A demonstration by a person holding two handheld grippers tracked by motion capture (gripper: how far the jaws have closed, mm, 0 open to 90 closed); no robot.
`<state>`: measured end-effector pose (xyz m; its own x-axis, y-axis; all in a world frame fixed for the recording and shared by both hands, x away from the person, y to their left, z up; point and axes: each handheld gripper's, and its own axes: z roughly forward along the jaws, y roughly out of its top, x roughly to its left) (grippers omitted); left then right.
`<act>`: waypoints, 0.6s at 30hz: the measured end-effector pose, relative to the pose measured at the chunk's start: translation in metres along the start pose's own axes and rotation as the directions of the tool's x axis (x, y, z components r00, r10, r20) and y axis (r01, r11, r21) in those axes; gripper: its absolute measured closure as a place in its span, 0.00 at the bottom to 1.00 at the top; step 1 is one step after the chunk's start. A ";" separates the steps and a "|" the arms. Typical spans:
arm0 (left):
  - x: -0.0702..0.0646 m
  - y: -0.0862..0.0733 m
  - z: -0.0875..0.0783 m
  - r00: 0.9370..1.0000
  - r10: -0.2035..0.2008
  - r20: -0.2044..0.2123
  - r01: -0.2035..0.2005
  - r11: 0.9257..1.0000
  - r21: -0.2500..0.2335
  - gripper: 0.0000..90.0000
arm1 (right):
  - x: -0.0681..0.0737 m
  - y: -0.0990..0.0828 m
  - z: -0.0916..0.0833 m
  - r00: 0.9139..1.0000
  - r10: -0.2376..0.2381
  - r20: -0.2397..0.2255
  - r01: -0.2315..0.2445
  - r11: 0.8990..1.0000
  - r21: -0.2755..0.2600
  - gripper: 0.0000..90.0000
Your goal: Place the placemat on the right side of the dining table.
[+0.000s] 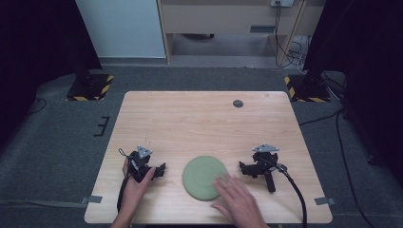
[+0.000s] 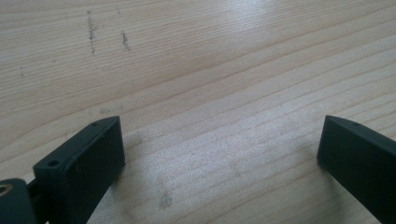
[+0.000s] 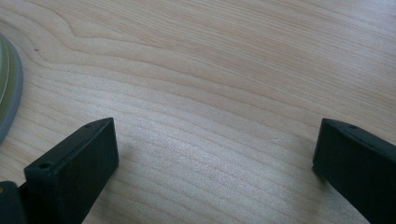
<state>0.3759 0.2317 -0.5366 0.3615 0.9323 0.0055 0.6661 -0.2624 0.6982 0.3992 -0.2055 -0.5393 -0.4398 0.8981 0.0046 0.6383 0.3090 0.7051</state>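
Table: pale wooden table seen from the high view, grain running across it, with a small dark round disc set in the top near the far edge.
Plate: round green plate lies flat on the table near the person's edge, between the two grippers; its grey-green rim shows at the left border of the right gripper view.
Left gripper: left gripper sits low on the table, just left of the plate and apart from it; its grey three-cornered plate faces up. In the left gripper view its two black jaws stand wide apart over bare wood, with nothing between them.
Left hand: left hand is wrapped around the left gripper's body from the near side.
Right gripper: right gripper rests on the table just right of the plate, no hand on it, its cable trailing off toward the near edge. In the right gripper view its jaws are spread wide over bare wood, holding nothing.
Right hand: right hand lies with fingers spread, its fingertips over the near right part of the plate.
Floor: grey carpet surrounds the table.
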 end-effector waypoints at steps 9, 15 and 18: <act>0.000 0.000 0.000 1.000 -0.001 0.008 0.001 1.000 0.001 0.00 | 0.000 0.000 0.000 1.000 -0.001 0.000 0.001 1.000 0.000 0.01; 0.000 0.000 0.000 1.000 0.000 0.010 0.000 1.000 0.002 0.00 | 0.000 0.000 0.000 1.000 -0.002 0.000 0.002 1.000 0.000 0.00; 0.000 0.000 0.000 1.000 0.000 0.010 0.000 1.000 0.001 0.00 | 0.000 0.000 0.000 1.000 -0.001 0.000 0.001 1.000 0.000 0.01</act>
<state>0.3757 0.2317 -0.5367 0.3675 0.9300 -0.0015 0.6671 -0.2625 0.6971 0.3992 -0.2056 -0.5394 -0.4405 0.8978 0.0039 0.6375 0.3098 0.7054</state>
